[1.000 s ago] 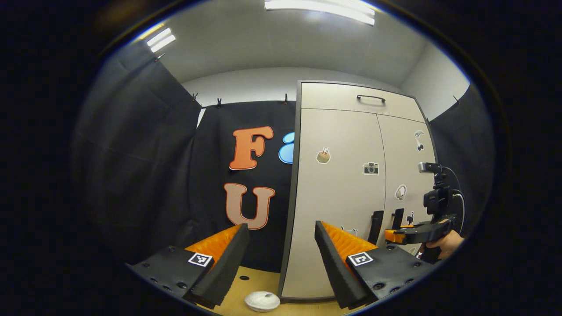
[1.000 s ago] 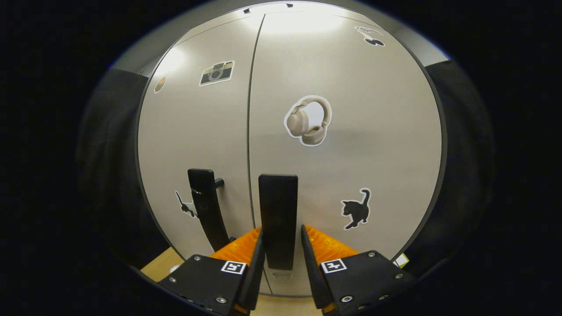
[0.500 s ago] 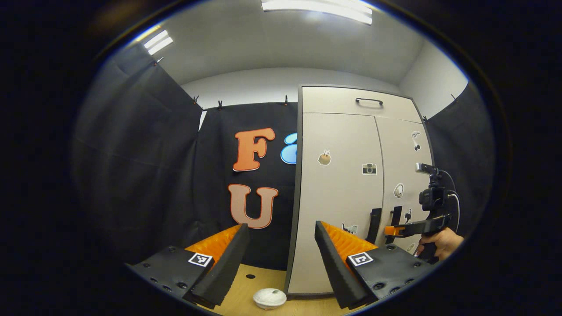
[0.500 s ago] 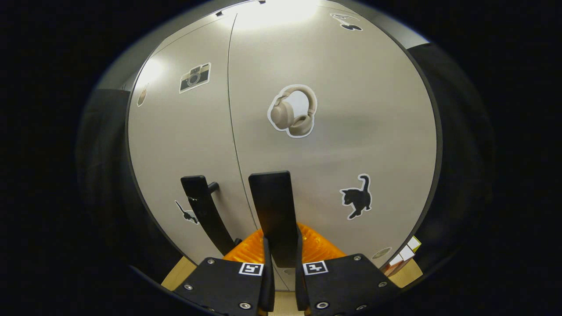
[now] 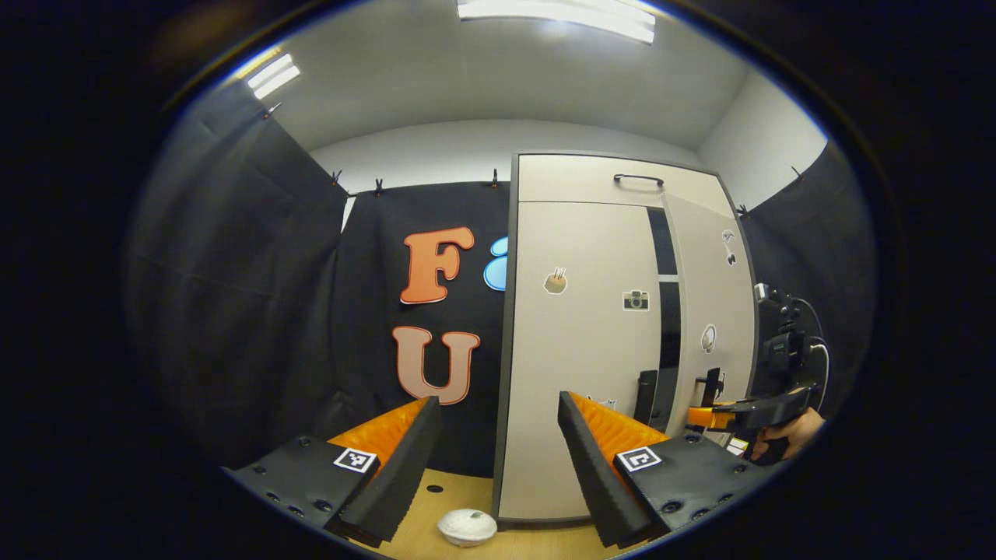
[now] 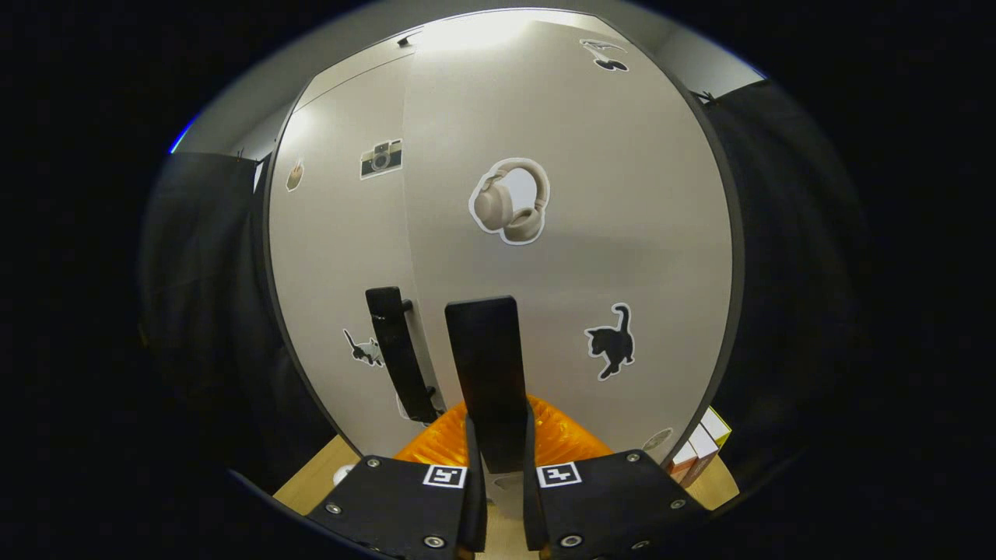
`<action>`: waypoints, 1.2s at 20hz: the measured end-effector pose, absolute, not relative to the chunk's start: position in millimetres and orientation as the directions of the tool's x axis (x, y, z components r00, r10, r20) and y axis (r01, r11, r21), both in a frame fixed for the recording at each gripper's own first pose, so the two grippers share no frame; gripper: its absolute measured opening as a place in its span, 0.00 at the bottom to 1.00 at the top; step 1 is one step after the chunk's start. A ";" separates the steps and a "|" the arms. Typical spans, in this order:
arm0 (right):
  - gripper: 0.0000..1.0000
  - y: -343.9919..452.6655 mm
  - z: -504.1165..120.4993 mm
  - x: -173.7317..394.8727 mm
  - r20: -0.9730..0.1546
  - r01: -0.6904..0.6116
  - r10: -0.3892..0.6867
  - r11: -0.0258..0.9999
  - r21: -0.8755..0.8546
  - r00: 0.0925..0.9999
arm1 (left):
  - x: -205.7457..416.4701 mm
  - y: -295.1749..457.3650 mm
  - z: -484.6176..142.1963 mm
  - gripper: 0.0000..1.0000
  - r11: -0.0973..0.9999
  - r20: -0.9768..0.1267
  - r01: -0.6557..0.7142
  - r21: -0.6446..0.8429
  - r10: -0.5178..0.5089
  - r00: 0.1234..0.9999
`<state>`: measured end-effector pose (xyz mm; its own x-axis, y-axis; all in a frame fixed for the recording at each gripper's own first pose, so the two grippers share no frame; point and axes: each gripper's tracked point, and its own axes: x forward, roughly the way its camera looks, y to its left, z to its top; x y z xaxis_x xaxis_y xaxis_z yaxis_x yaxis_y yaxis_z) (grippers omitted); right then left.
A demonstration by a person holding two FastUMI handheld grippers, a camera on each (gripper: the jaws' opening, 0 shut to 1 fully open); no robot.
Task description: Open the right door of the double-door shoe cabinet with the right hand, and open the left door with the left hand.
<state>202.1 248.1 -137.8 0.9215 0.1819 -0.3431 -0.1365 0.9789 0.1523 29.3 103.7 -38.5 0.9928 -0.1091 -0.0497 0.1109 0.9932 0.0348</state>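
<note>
In the left gripper view, the left gripper [image 5: 494, 459] hangs with its fingers spread wide apart and nothing between them, well short of the shoe cabinet [image 5: 576, 179]. A small white round object [image 5: 467, 526] lies on the wooden floor [image 5: 424, 537] below. The left door [image 5: 580, 350] sits flush with its dark handle [image 5: 645, 395] untouched. Right of it a dark gap shows where the right door [image 5: 712, 295] stands swung partly out. Farther right, a hand [image 5: 786, 437] holds the right gripper [image 5: 704, 416] at that door. In the right gripper view, the right gripper [image 6: 498, 467] is clamped on the right door's handle [image 6: 486, 373], both fingers pressing its sides; a headphone sticker [image 6: 510, 202] and a cat sticker [image 6: 611, 342] sit on that door
</note>
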 end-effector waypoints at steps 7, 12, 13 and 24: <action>0.18 236.6 -134.7 184.0 -0.327 -0.149 0.192 0.977 0.151 0.925 | 28.7 62.0 -38.0 0.96 0.985 -0.042 0.170 0.033 -0.169 0.985; 0.18 223.4 -130.6 173.3 -0.301 -0.126 0.168 0.980 0.152 0.939 | 33.5 34.8 -43.7 0.96 0.978 -0.045 0.206 0.026 -0.205 0.978; 0.18 220.4 -129.7 170.4 -0.300 -0.125 0.166 0.980 0.154 0.939 | 34.8 28.8 -45.1 0.95 0.977 -0.046 0.214 0.024 -0.212 0.976; 0.18 194.1 -126.1 159.6 -0.294 -0.106 0.138 0.987 0.122 0.946 | 54.4 -15.8 -66.4 0.96 0.960 -0.066 0.279 0.003 -0.278 0.958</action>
<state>159.6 194.1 -126.1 0.9456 0.1383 -0.2945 -0.1063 0.9868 0.1221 54.4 -15.8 -66.4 0.9583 -0.2782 -0.0658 0.2790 0.9603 0.0033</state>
